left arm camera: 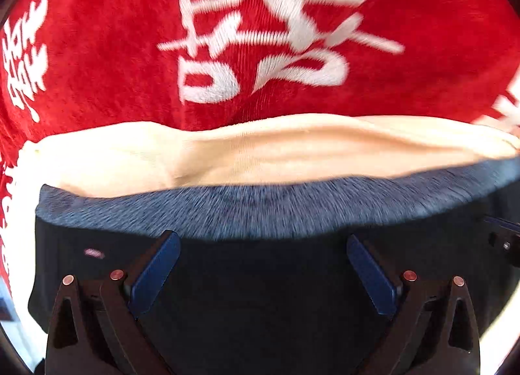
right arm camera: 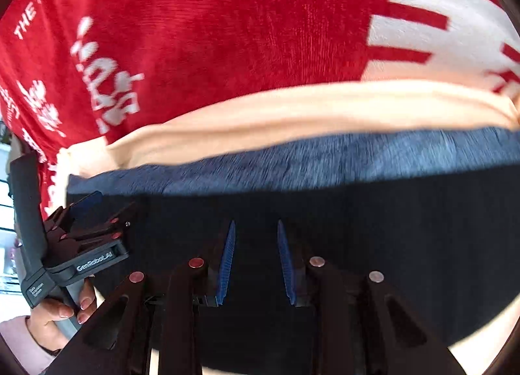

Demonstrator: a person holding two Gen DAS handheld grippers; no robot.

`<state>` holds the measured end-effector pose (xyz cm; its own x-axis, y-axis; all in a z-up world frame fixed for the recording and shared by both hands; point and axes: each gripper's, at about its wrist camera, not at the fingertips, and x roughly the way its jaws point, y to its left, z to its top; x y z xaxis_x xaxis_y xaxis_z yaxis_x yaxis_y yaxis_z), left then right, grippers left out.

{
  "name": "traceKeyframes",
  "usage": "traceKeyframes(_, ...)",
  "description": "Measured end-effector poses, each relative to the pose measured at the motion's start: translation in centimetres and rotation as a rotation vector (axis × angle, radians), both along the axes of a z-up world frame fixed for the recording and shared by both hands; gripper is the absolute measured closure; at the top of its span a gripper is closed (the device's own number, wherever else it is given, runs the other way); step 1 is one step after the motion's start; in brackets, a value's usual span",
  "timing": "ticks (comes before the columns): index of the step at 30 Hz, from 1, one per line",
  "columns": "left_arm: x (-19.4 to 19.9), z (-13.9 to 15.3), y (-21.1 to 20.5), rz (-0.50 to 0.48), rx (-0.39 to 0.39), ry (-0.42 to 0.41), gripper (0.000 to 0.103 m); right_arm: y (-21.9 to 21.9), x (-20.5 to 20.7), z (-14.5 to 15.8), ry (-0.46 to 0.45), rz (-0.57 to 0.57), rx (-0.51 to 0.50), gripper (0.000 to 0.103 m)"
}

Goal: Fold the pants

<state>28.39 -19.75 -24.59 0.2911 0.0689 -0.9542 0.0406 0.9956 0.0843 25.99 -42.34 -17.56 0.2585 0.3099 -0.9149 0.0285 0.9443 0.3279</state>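
Note:
The dark navy pants (left arm camera: 260, 277) lie folded over a cream garment (left arm camera: 276, 150) on a red blanket. Their far edge (left arm camera: 260, 209) catches the light and looks blue-grey. My left gripper (left arm camera: 263, 238) is open, its blue pads wide apart just above the dark fabric, holding nothing. In the right wrist view the pants (right arm camera: 357, 228) fill the lower half. My right gripper (right arm camera: 255, 225) is open with a narrower gap over the fabric, also empty. The left gripper (right arm camera: 94, 209) shows at the pants' left edge, held by a hand.
The red plush blanket (left arm camera: 113, 49) with white lettering covers the surface beyond the clothes; it also shows in the right wrist view (right arm camera: 227, 33). The cream garment (right arm camera: 292, 108) sticks out beyond the pants' far edge. A bright room edge shows at far left.

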Motion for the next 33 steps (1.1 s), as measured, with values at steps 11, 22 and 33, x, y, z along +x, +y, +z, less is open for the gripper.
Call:
traceKeyframes(11,3.7,0.7,4.4,0.162,0.048,-0.019,0.0,-7.6,0.0,3.0,-0.071,-0.224,-0.166,0.071)
traceKeyframes(22,2.7,-0.9,-0.3,0.079,0.006,-0.03,0.0,-16.9,-3.9,2.1,-0.015,-0.395,-0.369,0.063)
traceKeyframes(33,-3.9,4.0,2.9,0.009,0.059,0.035,0.0,-13.3,-14.9,4.1,0.048,-0.438,-0.069,0.047)
